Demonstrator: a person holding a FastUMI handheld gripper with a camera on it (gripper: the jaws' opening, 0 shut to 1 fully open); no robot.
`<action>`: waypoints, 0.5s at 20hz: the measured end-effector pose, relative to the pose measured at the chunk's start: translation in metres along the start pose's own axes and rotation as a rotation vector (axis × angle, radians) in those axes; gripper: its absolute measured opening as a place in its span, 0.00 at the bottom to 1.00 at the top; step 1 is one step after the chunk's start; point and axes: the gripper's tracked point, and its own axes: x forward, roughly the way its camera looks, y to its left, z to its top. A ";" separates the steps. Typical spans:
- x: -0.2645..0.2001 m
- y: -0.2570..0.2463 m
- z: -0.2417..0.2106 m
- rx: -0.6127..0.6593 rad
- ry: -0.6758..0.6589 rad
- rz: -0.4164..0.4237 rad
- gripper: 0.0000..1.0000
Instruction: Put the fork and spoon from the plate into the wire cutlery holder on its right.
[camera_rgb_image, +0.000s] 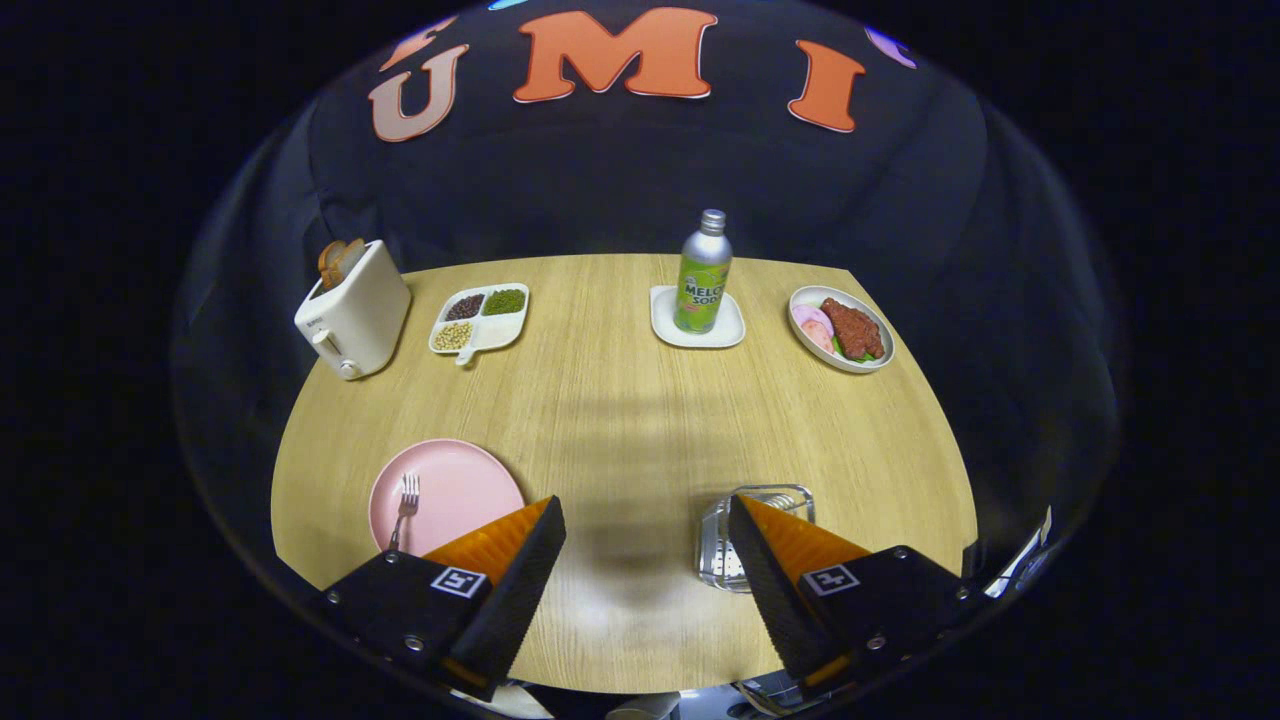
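A pink plate lies on the wooden table just ahead of my left finger, which covers its near right part. A metal fork rests on the plate with its tines pointing away from me. I cannot make out a spoon. The wire cutlery holder stands to the plate's right, partly hidden behind my right finger. My gripper hangs open above the table's near edge, with bare table between its fingers.
At the far side of the table stand a white toaster with bread, a divided dish of beans, a green bottle on a white coaster, and a plate of food.
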 end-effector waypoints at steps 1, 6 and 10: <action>0.003 0.017 -0.003 0.004 -0.015 0.017 0.99; 0.019 0.103 -0.023 -0.007 -0.034 0.127 0.99; 0.027 0.158 -0.041 -0.047 -0.054 0.171 0.99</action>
